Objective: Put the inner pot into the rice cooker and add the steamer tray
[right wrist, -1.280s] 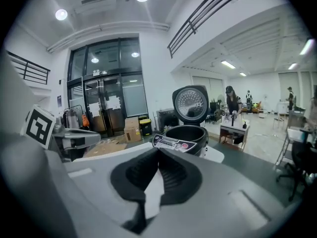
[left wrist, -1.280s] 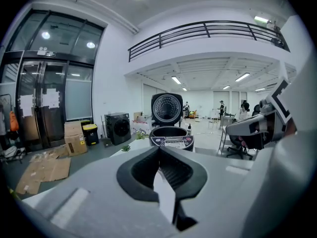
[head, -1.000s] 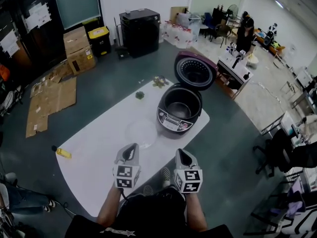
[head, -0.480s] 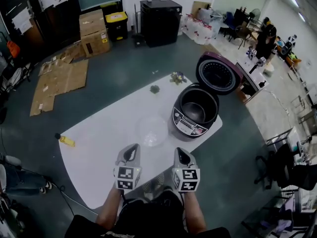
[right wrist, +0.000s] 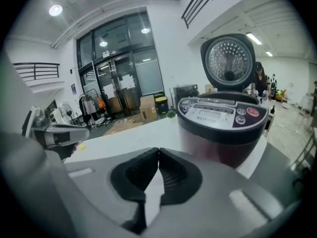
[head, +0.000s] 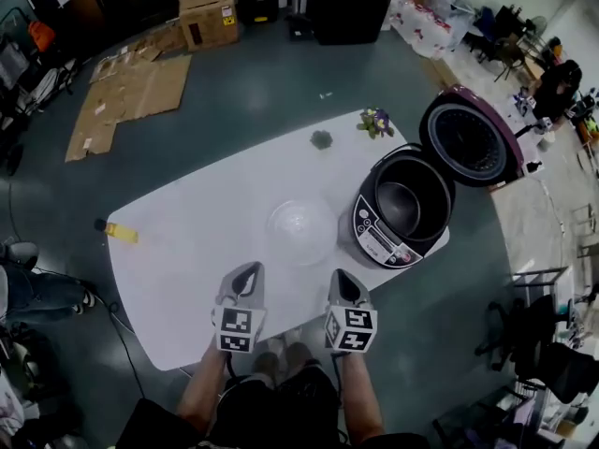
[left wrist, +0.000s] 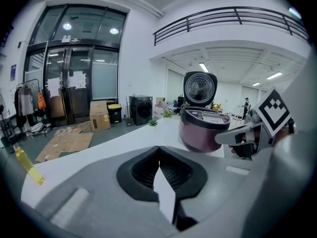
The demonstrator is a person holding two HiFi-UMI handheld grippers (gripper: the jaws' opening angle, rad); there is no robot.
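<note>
The rice cooker [head: 404, 210] stands at the right end of the white table [head: 197, 251], its maroon lid [head: 468, 138] swung open. Its well is dark with a grey bottom; I cannot tell an inner pot apart from the body. A clear domed steamer tray [head: 301, 230] lies just left of the cooker. My left gripper [head: 245, 279] and right gripper [head: 344, 283] hang side by side over the table's near edge, both shut and empty, short of the tray. The cooker [right wrist: 225, 123] fills the right gripper view and sits right of centre [left wrist: 203, 128] in the left gripper view.
A small green plant [head: 321, 139] and a flower sprig [head: 376, 121] sit at the table's far edge. A yellow object [head: 120, 233] lies at its left end. Cardboard sheets [head: 131, 87], boxes and a black cabinet [head: 351, 3] stand on the floor beyond.
The head view has tipped down and come nearer the table, so cooker and tray sit closer ahead. Both grippers came down toward the table's near edge, still shut and side by side.
</note>
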